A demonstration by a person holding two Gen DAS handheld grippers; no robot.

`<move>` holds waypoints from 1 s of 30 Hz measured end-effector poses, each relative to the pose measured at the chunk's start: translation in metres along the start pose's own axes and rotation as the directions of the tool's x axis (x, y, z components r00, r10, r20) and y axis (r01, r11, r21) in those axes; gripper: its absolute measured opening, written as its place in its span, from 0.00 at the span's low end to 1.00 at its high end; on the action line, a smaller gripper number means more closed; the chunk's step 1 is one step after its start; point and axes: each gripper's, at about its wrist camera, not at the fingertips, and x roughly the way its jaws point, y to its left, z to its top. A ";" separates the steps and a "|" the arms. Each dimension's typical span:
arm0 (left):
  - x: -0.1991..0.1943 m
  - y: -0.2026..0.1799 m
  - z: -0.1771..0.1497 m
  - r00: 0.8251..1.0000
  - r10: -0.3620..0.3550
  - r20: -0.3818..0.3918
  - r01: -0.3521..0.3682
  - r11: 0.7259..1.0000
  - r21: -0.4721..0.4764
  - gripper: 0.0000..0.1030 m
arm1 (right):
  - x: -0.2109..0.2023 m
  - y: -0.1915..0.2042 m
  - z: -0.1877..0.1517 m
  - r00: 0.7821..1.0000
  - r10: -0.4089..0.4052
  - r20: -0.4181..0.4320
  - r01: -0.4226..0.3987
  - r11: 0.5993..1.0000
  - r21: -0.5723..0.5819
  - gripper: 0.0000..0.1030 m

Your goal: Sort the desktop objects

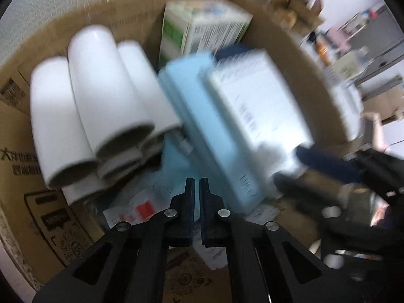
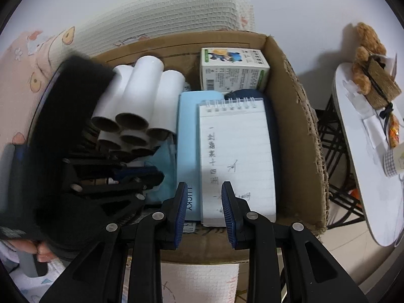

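Already the cardboard box (image 2: 298, 116) looks well packed, so the sorting seems far along. Going left to right in the right wrist view: the left tongs (image 2: 141, 176) reach in at about 8 o'clock, blurred, and in their own view the jaws stand almost together with only a thin slit between them and nothing in it. Just beside them at 10 o'clock lies a bundle of white paper tubes (image 2: 141, 88), open ends toward the camera. Next comes a pale blue case (image 2: 186, 136) printed LUCKY, lying flat, and touching its right side a spiral notepad (image 2: 234, 156) with handwriting, resting on a dark blue pouch (image 2: 272, 131) along the right wall. At 12 o'clock a green-and-white carton (image 2: 233, 70) stands against the far wall. The right tongs (image 2: 203, 209) hover over the near rim at 6 o'clock, jaws parted wide and empty, straddling the seam between case and notepad. Out at 3 o'clock a white worktop (image 2: 353, 151) carries a teddy bear (image 2: 366, 53). My worry: the left view is heavily smeared, suggesting fast motion, and a hasty sweep could knock the loose tubes out of their stack or skid the notepad off the pouch; both tongs working in one box could also collide.
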 end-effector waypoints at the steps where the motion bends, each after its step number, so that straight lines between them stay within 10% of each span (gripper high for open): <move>1: -0.006 0.000 0.000 1.000 0.004 0.028 -0.004 1.000 0.000 0.05 | 0.000 0.001 0.000 1.000 -0.001 0.001 0.001 1.000 -0.002 0.24; 6: -0.047 0.001 -0.009 0.990 -0.005 0.142 0.003 1.000 0.021 0.28 | 0.002 0.008 0.000 0.998 0.065 -0.019 -0.065 0.998 0.002 0.24; 15: -0.103 0.007 -0.040 0.927 0.061 0.369 -0.104 0.990 0.098 0.29 | 0.020 0.054 0.001 0.989 0.127 -0.082 -0.130 0.991 -0.038 0.24; 22: -0.119 0.025 -0.060 0.885 0.056 0.462 -0.083 0.996 0.039 0.29 | 0.003 0.073 0.001 0.992 0.128 0.020 -0.128 0.992 -0.026 0.24; 30: -0.153 0.048 -0.107 0.793 0.150 0.590 -0.189 0.982 0.004 0.40 | -0.034 0.096 -0.010 0.983 0.095 0.154 -0.094 0.995 -0.014 0.24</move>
